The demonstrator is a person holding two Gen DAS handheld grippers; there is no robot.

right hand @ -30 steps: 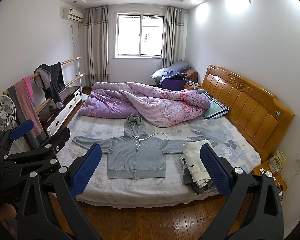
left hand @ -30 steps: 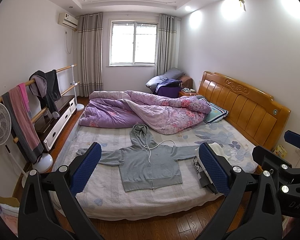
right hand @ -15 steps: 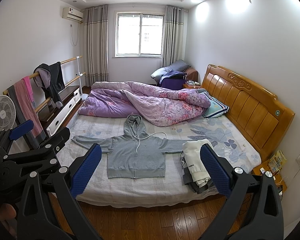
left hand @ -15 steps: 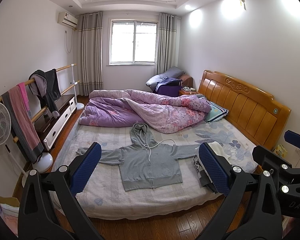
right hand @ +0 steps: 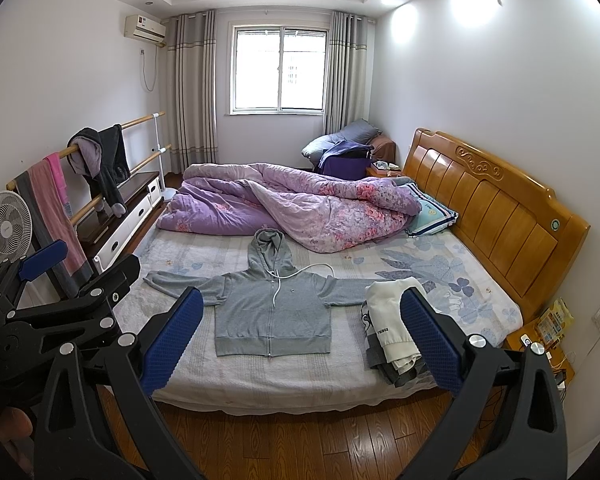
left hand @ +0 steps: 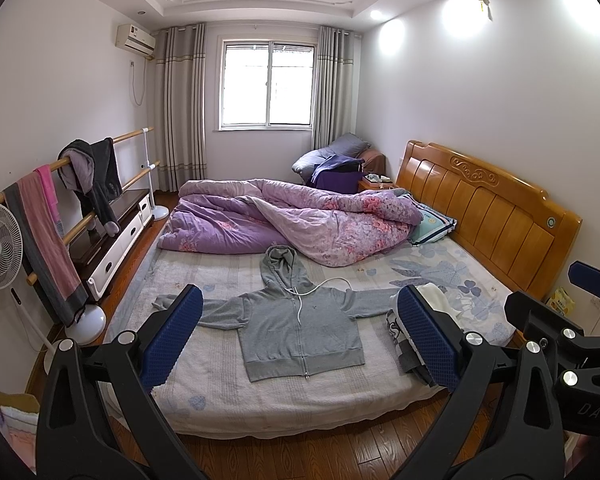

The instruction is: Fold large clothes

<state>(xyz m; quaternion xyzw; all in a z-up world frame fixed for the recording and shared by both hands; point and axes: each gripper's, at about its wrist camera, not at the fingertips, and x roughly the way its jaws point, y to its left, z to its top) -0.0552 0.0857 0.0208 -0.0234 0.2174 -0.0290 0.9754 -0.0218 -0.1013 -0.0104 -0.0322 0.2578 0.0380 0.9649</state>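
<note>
A grey zip hoodie (left hand: 298, 322) (right hand: 272, 312) is laid flat, front up, on the near part of the bed (left hand: 228, 388) (right hand: 260, 380), its sleeves stretched out to both sides, its hood pointed toward a crumpled purple quilt (left hand: 296, 220) (right hand: 296, 208) and its white drawcord (right hand: 300, 274) trailed across the chest. Just beside its right sleeve, a pile of folded clothes (left hand: 432, 300) (right hand: 392, 336) is seen near the bed's edge. The left gripper (left hand: 300, 344) and the right gripper (right hand: 298, 340) are held above the wooden floor (right hand: 300, 440), short of the bed, each with fingers spread wide and nothing between them.
</note>
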